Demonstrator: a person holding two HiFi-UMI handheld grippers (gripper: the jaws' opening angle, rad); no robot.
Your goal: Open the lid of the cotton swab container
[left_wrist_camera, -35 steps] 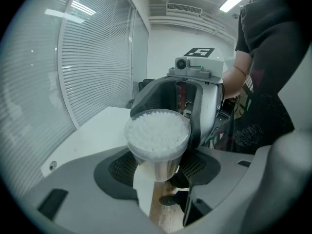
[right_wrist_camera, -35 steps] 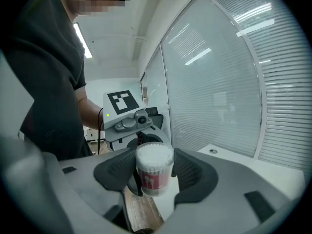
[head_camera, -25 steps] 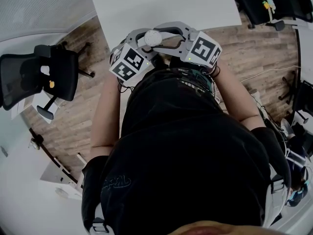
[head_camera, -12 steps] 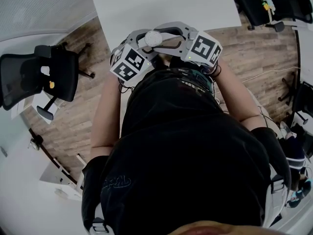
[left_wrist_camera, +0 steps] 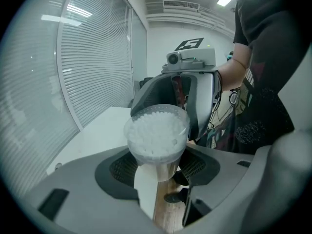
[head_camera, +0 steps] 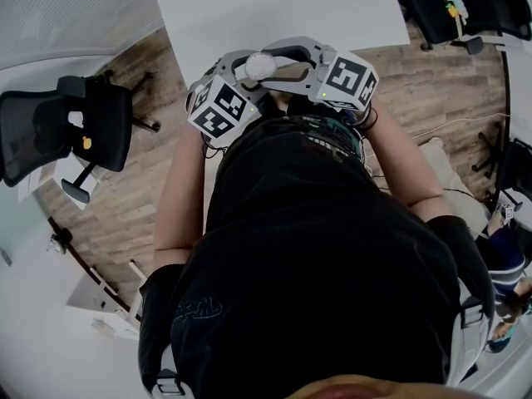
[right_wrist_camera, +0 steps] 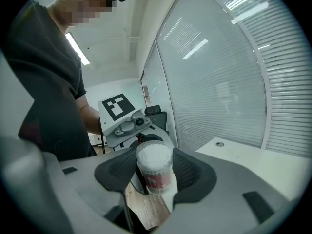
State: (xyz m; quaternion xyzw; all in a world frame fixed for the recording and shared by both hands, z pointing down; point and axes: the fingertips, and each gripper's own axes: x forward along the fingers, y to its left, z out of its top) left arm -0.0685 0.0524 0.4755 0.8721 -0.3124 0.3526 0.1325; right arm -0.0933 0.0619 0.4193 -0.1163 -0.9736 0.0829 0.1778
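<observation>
White swab tips fill a clear container (head_camera: 259,64), which I see held in the air over the near edge of the table (head_camera: 274,7), close to the person's chest. The left gripper (left_wrist_camera: 158,165) has its jaws spread wide, pads pressed on the container's lower body, with the top tilted toward that camera. The right gripper (right_wrist_camera: 155,172) is clamped on the same container from the opposite side, red label between its pads. I cannot tell whether the lid is on.
</observation>
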